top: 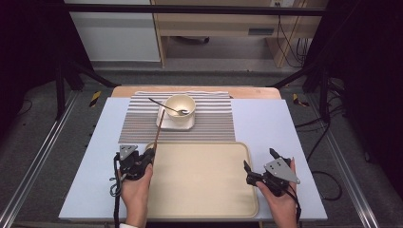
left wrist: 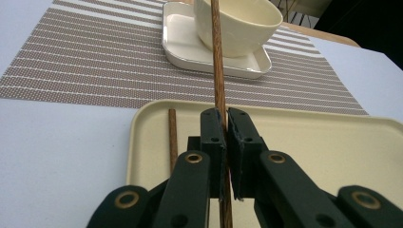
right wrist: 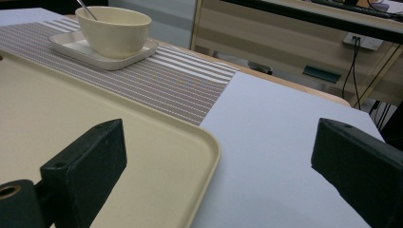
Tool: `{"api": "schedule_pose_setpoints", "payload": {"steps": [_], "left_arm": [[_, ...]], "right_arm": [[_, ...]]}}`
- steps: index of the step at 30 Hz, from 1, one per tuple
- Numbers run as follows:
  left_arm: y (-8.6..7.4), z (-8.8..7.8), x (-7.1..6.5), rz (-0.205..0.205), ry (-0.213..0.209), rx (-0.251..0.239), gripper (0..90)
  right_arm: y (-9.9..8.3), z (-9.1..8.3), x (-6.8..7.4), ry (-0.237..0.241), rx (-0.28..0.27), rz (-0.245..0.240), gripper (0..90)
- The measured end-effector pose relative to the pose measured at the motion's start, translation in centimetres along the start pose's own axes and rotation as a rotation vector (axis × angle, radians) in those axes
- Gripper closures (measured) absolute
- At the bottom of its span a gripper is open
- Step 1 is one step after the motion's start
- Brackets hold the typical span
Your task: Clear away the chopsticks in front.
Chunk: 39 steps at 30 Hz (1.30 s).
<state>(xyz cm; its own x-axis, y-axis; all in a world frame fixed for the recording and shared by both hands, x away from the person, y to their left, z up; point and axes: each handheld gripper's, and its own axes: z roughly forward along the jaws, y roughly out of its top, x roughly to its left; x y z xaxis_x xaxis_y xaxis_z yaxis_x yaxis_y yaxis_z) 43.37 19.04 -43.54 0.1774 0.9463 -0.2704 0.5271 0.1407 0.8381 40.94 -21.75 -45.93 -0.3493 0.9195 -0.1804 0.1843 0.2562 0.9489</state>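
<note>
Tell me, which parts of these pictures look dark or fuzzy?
High view: black corners, bright lit table. Left gripper view: left gripper and its chopstick loom large and soft; bowl sharper. Right gripper view: open right gripper blurry, tray clear.

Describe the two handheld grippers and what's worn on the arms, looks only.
Both the left gripper and the right gripper are black linkage builds with two flat, blocky black jaws. Brass-coloured pivot bushings show on the left one's links. Each carries a grey three-cornered plate on top and trails a black cable. A white cuff edges the left forearm.
</note>
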Motion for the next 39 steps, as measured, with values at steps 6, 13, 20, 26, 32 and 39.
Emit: {"api": "schedule_pose_setpoints", "payload": {"steps": [6,13,20,26,32,39], "left_arm": [[-0.3,0.1,-0.8,-0.018,-0.008,-0.014,85.5],[-1.4,-0.5,-1.0,-0.002,0.018,-0.027,85.5],[-1.9,-1.6,-1.3,-0.043,0.030,-0.036,85.5],[-2.3,-2.6,-1.9,-0.050,0.032,-0.044,85.5],[-2.7,-3.2,-2.1,-0.085,0.021,-0.053,85.5],[-3.2,-3.2,-2.6,-0.095,0.028,-0.058,85.5]], "right_arm": [[-0.2,0.2,-0.2,0.006,0.010,0.012,4.7],[-0.3,0.6,0.4,0.046,0.020,-0.009,4.7],[-0.1,0.2,0.6,0.050,0.010,-0.014,4.7],[0.1,-0.1,0.5,0.037,0.005,-0.001,4.4],[0.2,0.0,0.8,0.038,0.010,-0.013,4.5],[0.1,0.1,0.8,0.038,0.011,-0.007,4.4]]}}
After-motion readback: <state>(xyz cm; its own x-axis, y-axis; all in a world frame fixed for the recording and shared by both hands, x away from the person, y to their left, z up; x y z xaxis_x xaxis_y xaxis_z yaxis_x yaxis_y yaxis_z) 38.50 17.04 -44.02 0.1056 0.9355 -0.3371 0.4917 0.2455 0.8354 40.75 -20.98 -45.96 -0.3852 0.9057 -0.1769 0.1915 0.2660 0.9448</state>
